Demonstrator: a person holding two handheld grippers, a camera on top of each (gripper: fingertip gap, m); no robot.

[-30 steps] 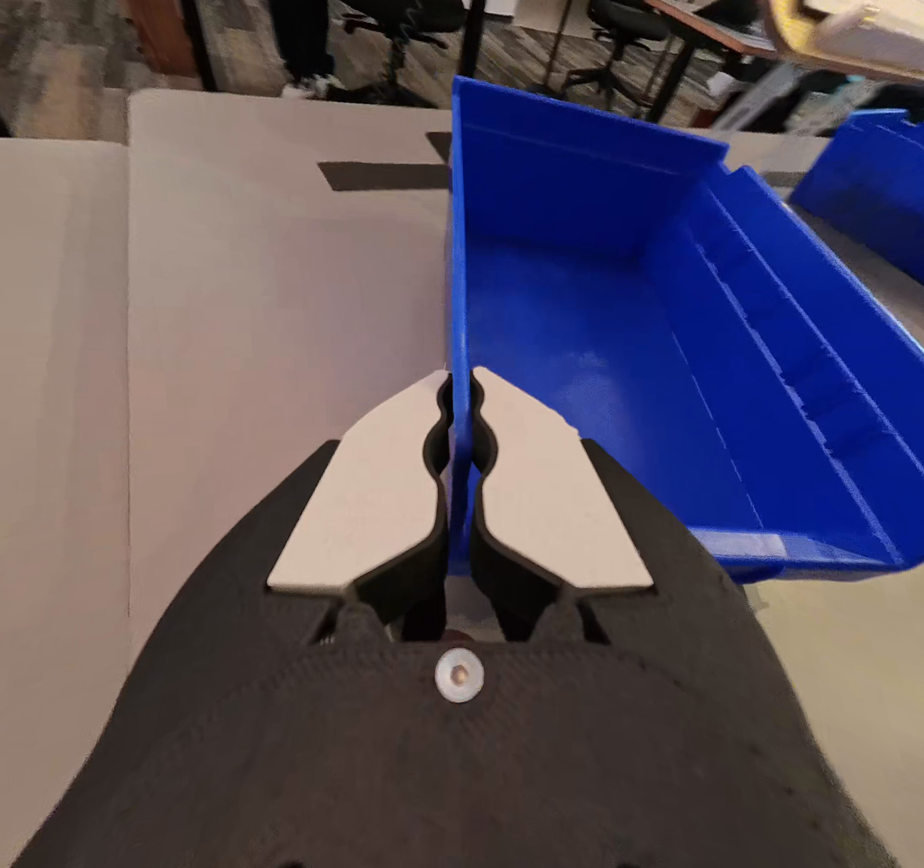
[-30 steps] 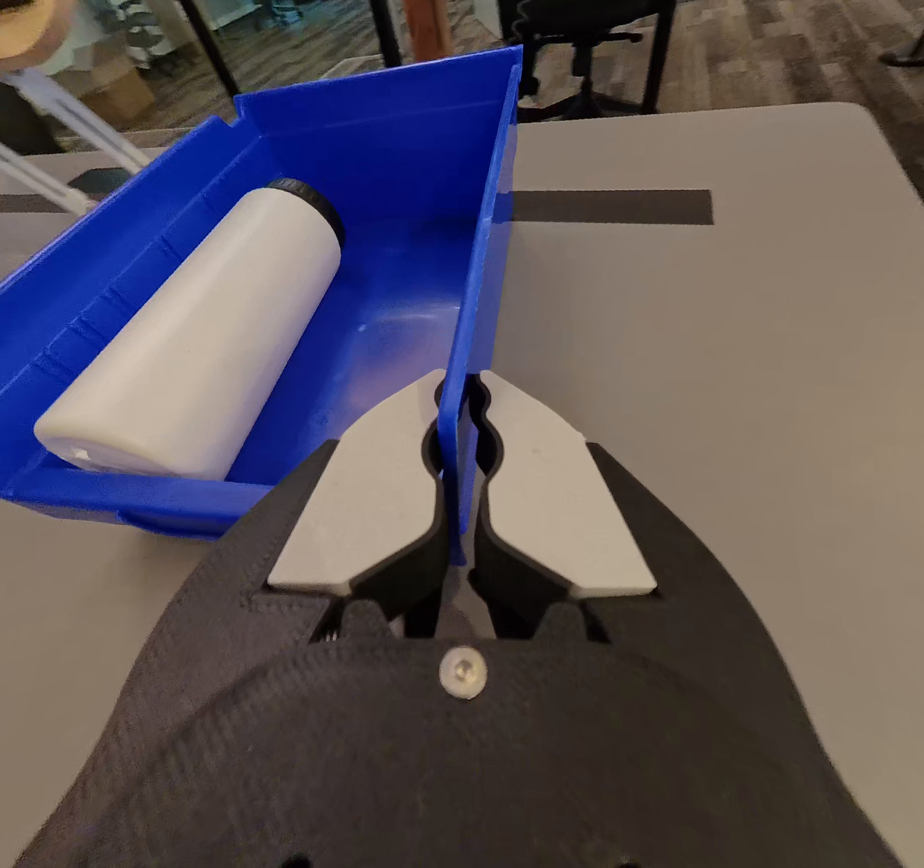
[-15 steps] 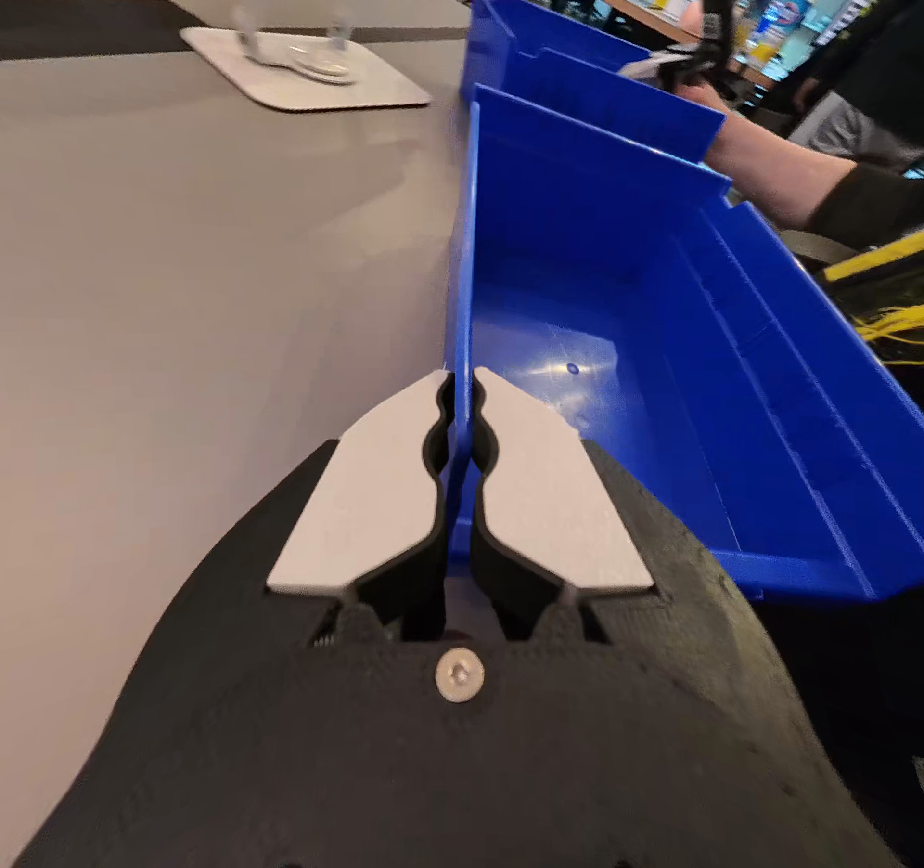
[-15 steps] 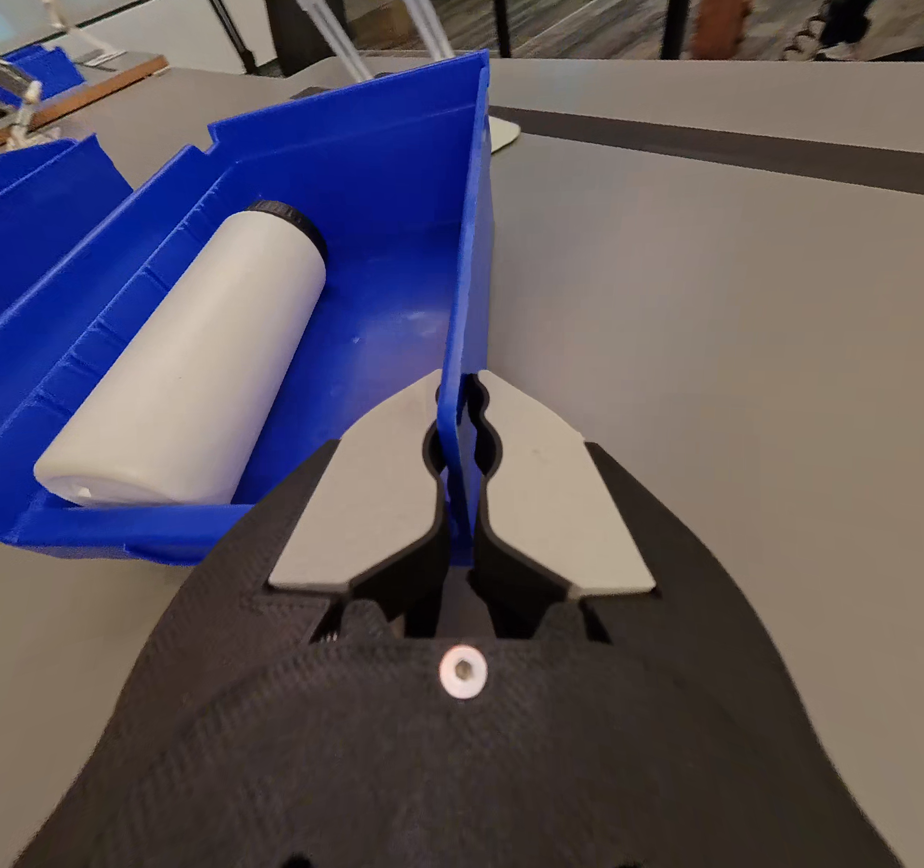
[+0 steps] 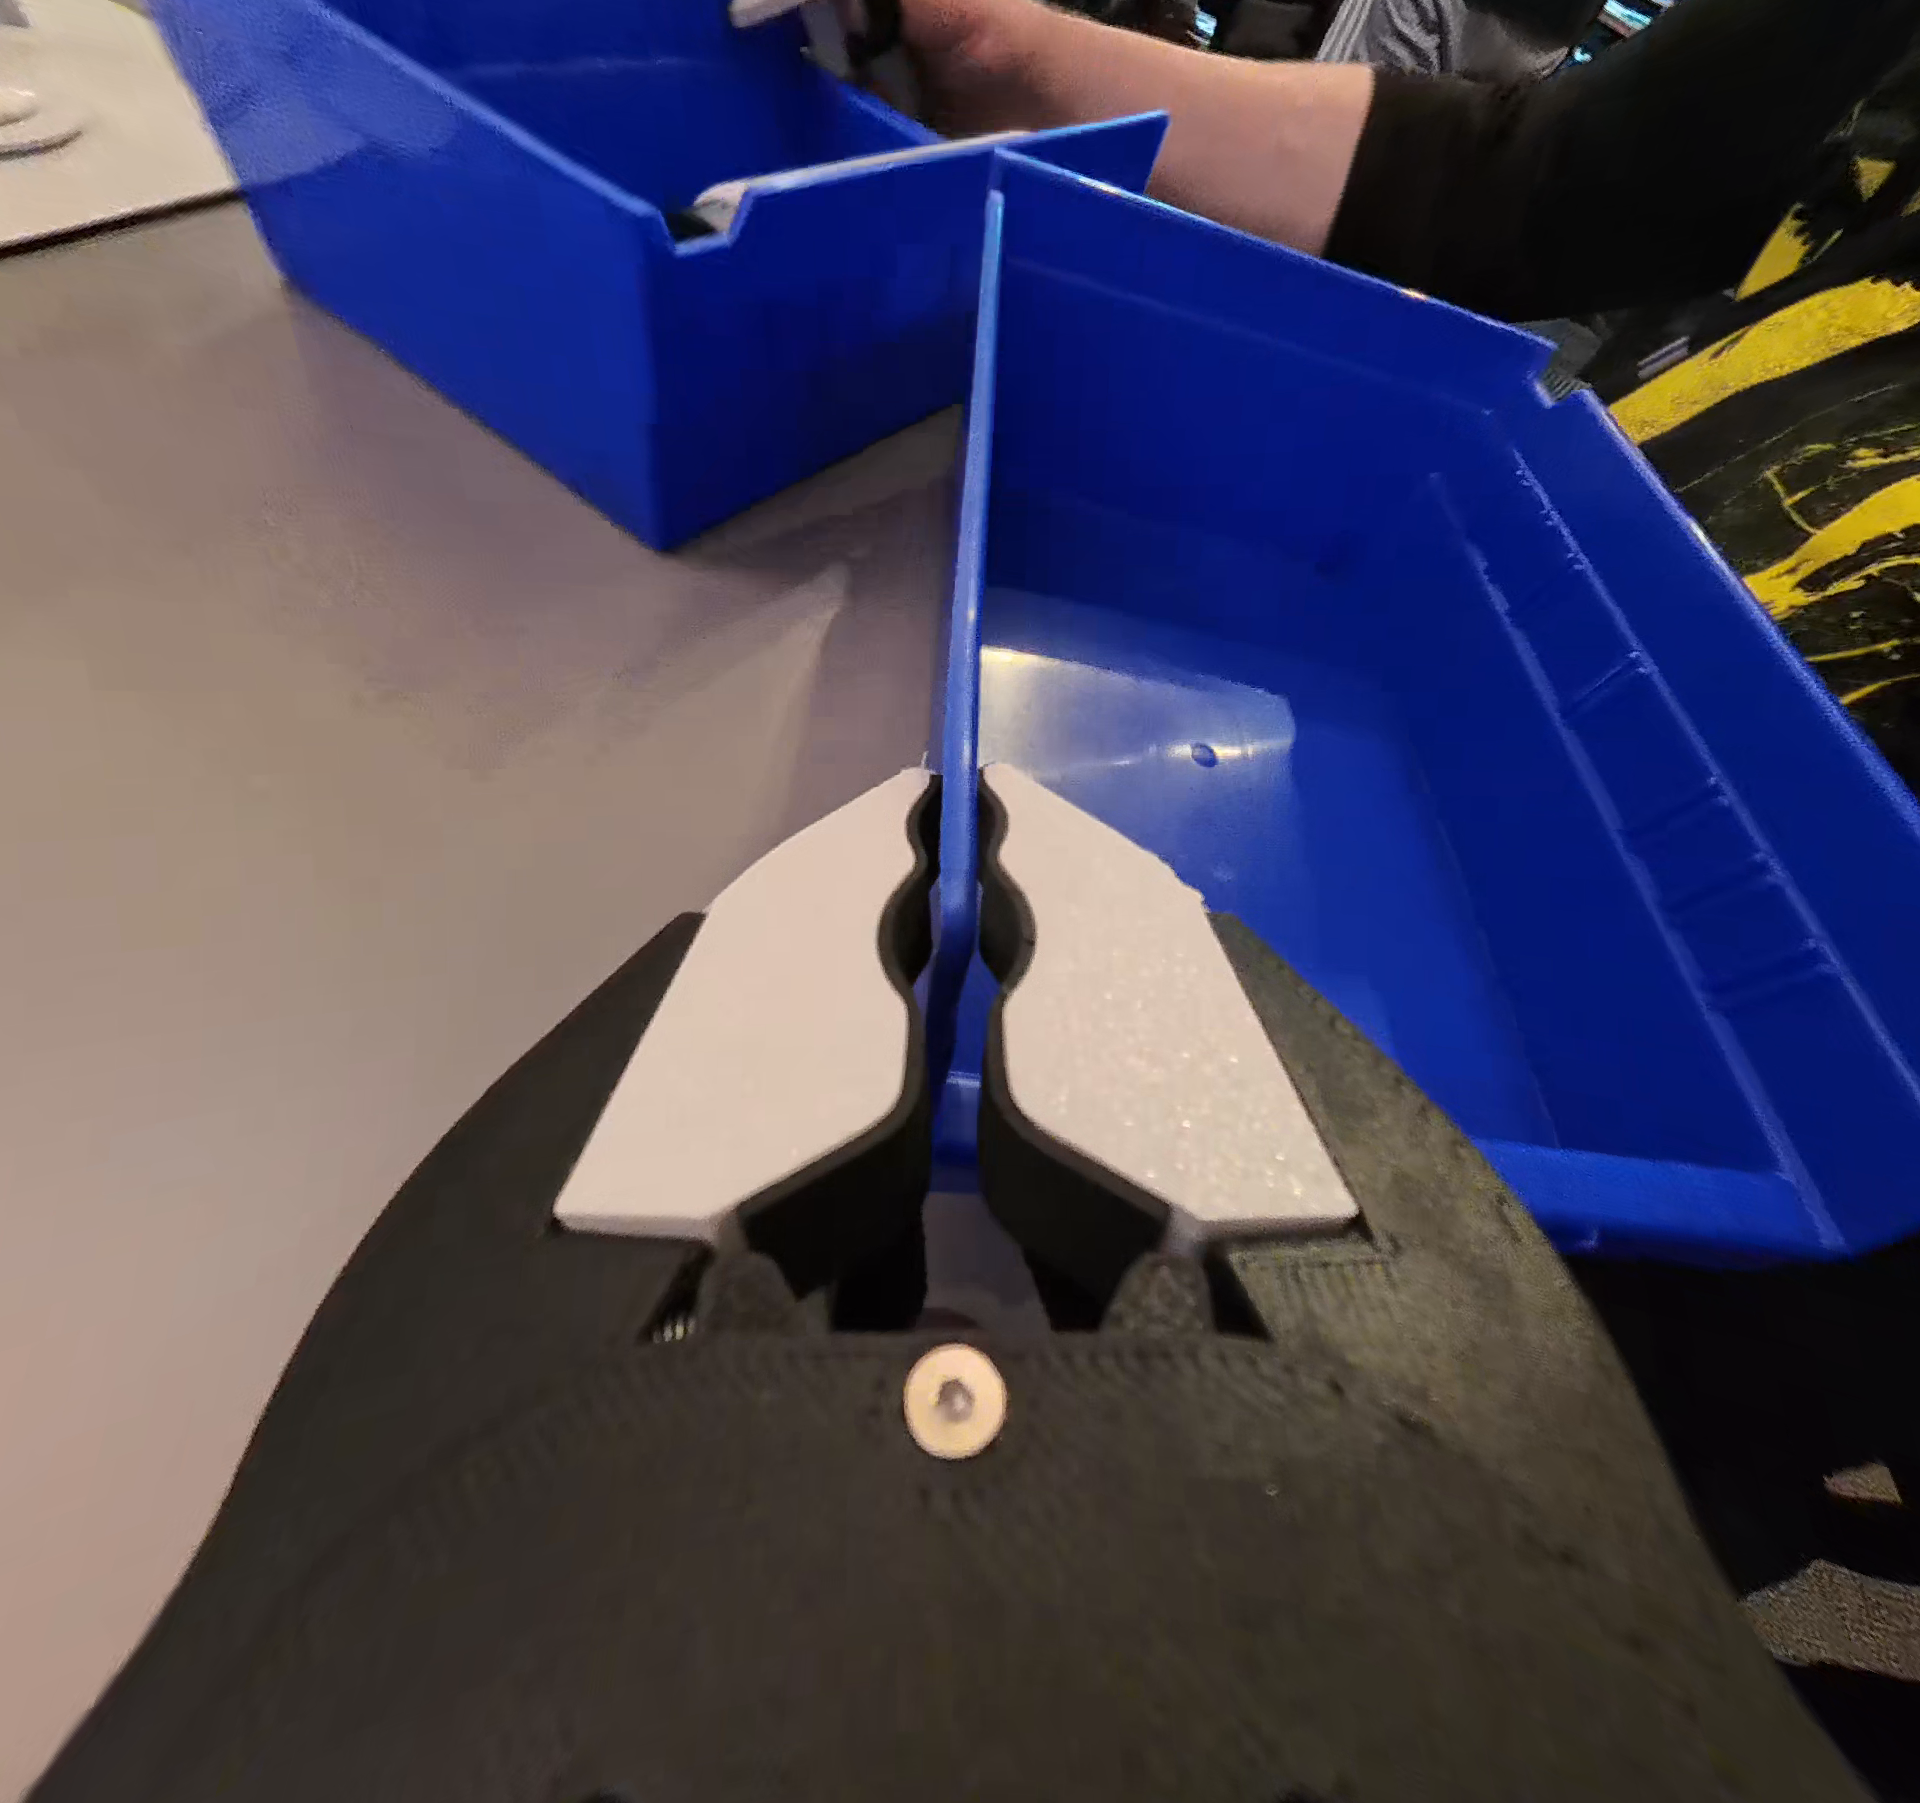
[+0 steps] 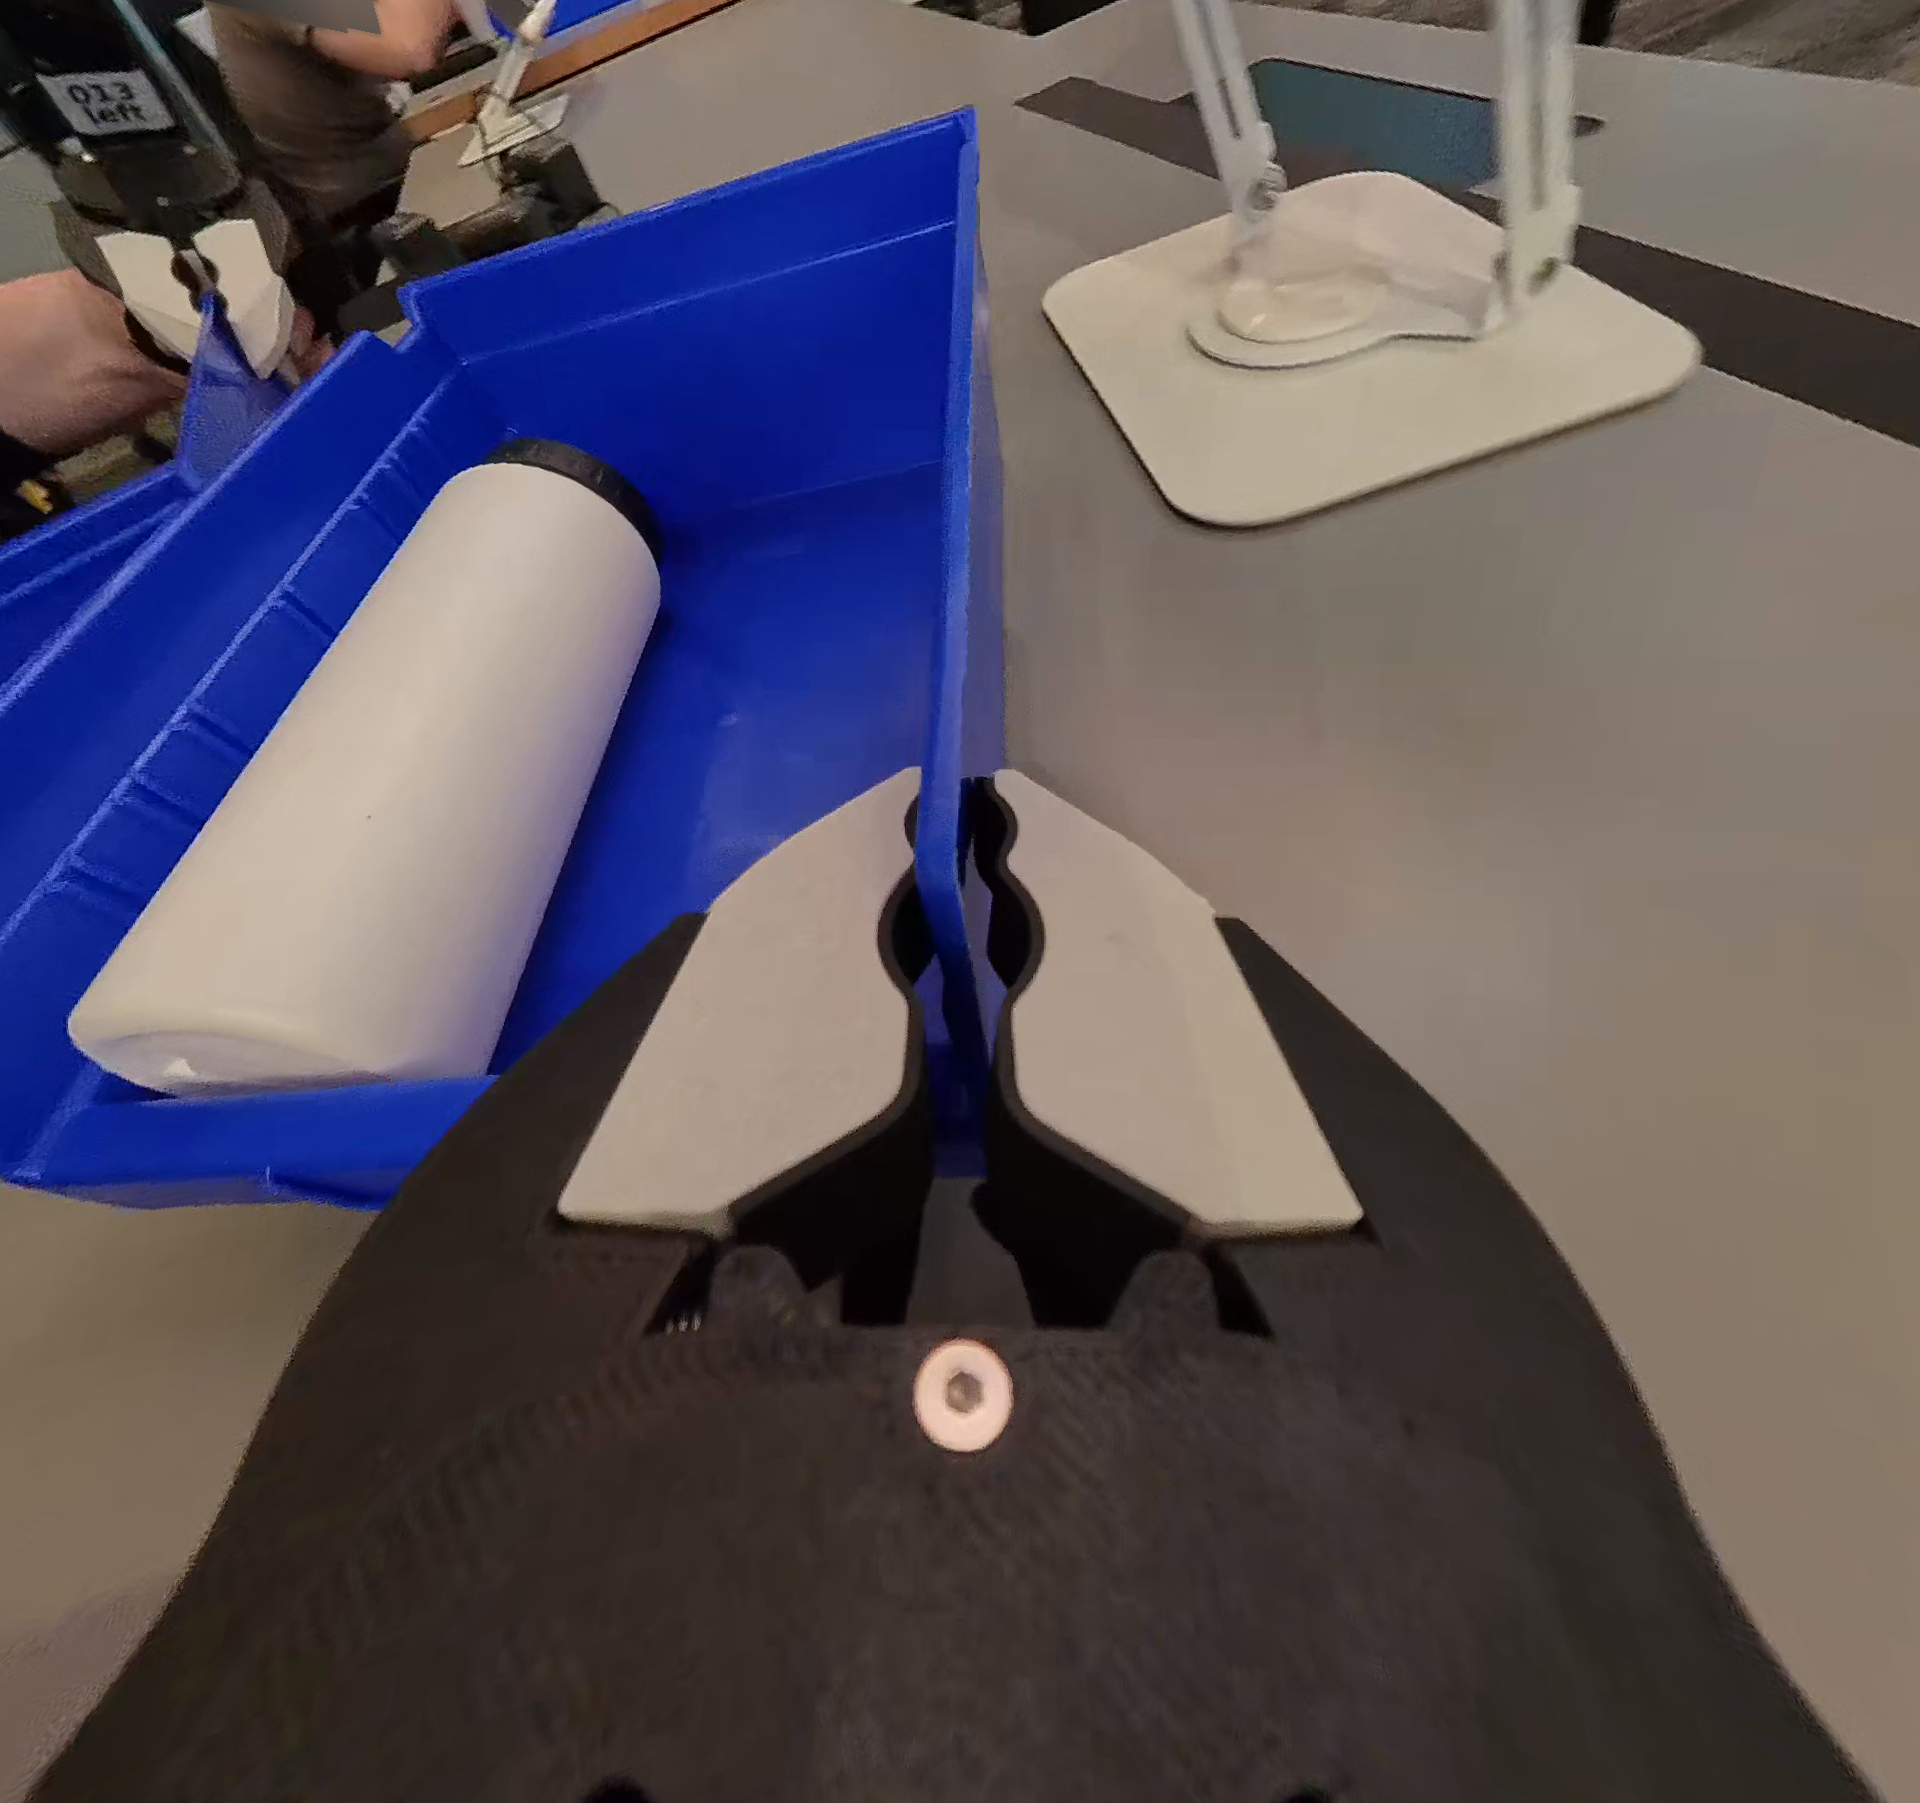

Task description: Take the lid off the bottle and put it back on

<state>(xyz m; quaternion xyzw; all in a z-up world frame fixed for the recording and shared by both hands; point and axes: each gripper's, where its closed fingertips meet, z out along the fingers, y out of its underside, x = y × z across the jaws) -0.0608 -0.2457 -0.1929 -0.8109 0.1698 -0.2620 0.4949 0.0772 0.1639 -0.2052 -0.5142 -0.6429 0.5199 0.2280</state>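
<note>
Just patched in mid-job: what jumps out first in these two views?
Two blue bins stand out. The right tool is shut on the side wall of the bin that holds a white bottle lying on its side, black lid on. The left tool clamps the wall of an empty bin.

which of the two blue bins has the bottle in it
The bin gripped by the right tool; the white bottle lies inside. The left tool's bin is empty.
</note>
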